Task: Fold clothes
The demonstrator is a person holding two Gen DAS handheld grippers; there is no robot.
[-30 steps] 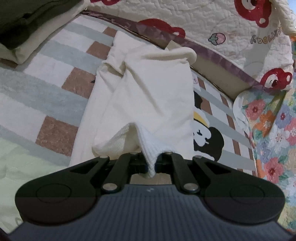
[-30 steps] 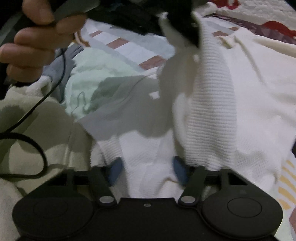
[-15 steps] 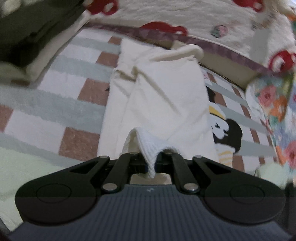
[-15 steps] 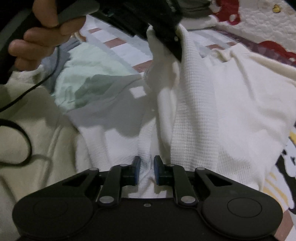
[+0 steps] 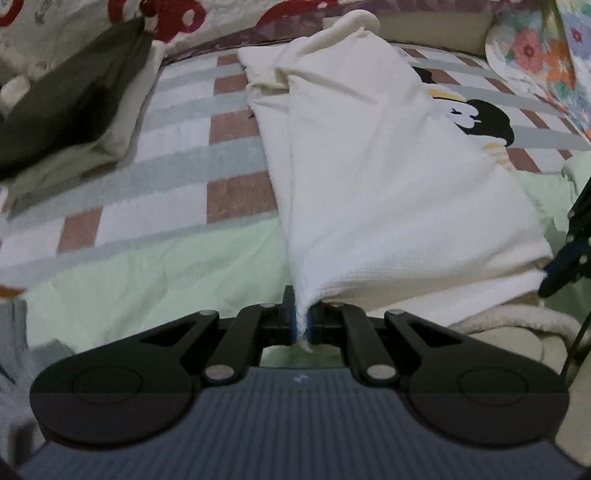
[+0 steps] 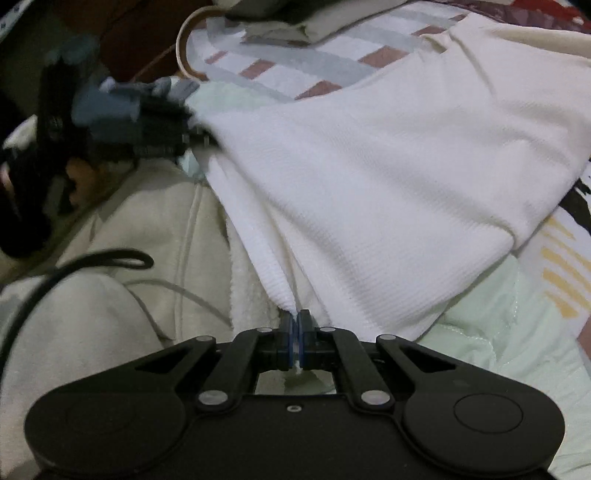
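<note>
- Pinching with both: my left tongs [image 5: 302, 325] are clenched on one near corner of the cream waffle-knit garment [image 5: 388, 177], and my right tongs [image 6: 295, 341] are clenched on the other near corner, blue pads pressed tight on the cloth.
- Between the two grips the near hem is drawn taut; the garment runs away from me across the bed [image 5: 177, 155], its far end resting by the quilted bear-print cover [image 5: 74, 22].
- To do this step well, I judge both corners should travel level and at matched pace, keeping the hem straight so the cloth lays flat without a twist.
- Cloth: ribbed, soft, limp, creasing lengthwise into a long tapered panel.
- Underneath lies a checked sheet of brown, grey and white squares, with pale green fabric [image 5: 147, 266] nearer.
- Far left sits a dark folded pile [image 5: 66, 107]; fleecy cream fabric [image 6: 92, 314] bunches nearest me.
</note>
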